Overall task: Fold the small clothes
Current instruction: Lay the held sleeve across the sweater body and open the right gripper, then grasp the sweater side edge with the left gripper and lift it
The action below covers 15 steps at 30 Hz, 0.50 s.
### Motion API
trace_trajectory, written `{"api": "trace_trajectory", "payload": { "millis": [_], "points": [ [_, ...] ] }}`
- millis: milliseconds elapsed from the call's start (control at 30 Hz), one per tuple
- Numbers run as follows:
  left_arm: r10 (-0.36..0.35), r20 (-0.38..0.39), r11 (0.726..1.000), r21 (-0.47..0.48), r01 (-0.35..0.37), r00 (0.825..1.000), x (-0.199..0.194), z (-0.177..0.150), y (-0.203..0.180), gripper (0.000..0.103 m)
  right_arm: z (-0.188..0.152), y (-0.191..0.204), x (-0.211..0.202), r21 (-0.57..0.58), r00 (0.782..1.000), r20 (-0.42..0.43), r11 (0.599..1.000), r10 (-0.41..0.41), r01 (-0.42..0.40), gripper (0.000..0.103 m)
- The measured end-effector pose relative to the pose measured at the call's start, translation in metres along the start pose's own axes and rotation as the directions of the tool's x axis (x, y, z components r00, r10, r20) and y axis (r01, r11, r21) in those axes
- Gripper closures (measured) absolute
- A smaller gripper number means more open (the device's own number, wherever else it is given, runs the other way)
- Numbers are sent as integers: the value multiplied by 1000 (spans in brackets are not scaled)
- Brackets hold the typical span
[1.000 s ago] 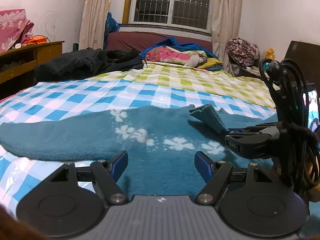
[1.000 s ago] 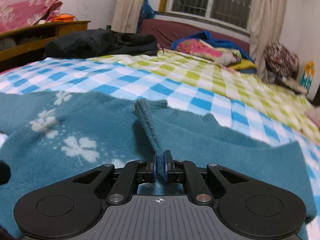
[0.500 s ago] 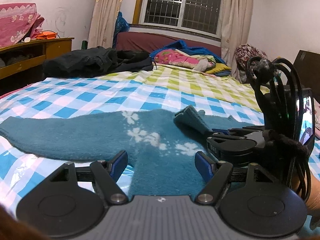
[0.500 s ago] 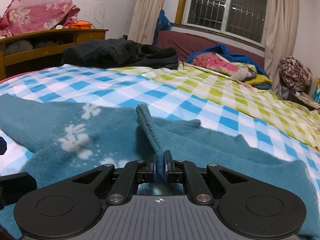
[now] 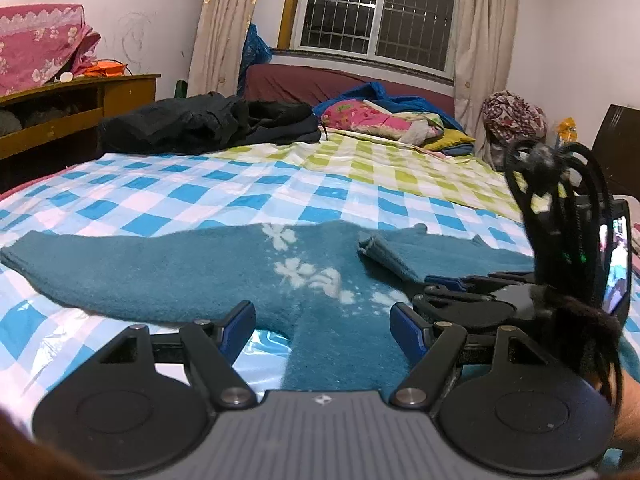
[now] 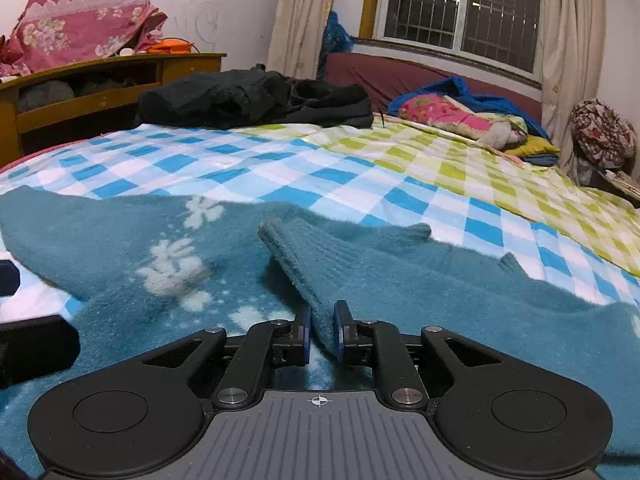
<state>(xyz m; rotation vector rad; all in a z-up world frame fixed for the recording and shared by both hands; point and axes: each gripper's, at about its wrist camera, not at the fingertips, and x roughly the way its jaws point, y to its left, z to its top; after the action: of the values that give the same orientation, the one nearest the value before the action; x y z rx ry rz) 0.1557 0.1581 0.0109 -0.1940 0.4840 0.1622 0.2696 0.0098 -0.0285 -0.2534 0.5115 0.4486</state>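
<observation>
On checked bed (image 5: pixel 280 184), right gripper (image 6: pixel 320 330) pinches teal sweater (image 6: pixel 400 280) fold; left gripper (image 5: pixel 322 322) wide, empty.

- Your sweater (image 5: pixel 168 276) is teal, with white flower shapes across its middle.
- The sheet (image 5: pixel 224 196) under it is checked blue and white; toward the upper right of the frame the checks turn green and white.
- Your grippers are black with blue finger pads (image 5: pixel 239 325).
- The clothes pile (image 6: pixel 256 98) at upper centre is black.
</observation>
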Motion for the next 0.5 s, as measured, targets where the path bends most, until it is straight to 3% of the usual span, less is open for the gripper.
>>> {"api": "trace_trajectory", "payload": {
  "millis": [167, 267, 400, 500],
  "points": [
    [27, 28, 999, -17, -27, 999, -3, 5, 11, 24, 0, -1, -13, -5, 997, 6, 997, 80, -80, 83],
    [71, 45, 997, -46, -69, 996, -3, 9, 25, 24, 0, -2, -19, 13, 996, 20, 996, 87, -87, 83],
    [134, 18, 982, -134, -131, 991, 3, 10, 56, 24, -1, 0, -10, 10, 996, -39, 997, 80, -79, 83],
    [183, -22, 956, -228, -183, 983, 10, 9, 87, 24, 0, 0, -13, 25, 995, -33, 996, 89, -88, 83]
  ]
}}
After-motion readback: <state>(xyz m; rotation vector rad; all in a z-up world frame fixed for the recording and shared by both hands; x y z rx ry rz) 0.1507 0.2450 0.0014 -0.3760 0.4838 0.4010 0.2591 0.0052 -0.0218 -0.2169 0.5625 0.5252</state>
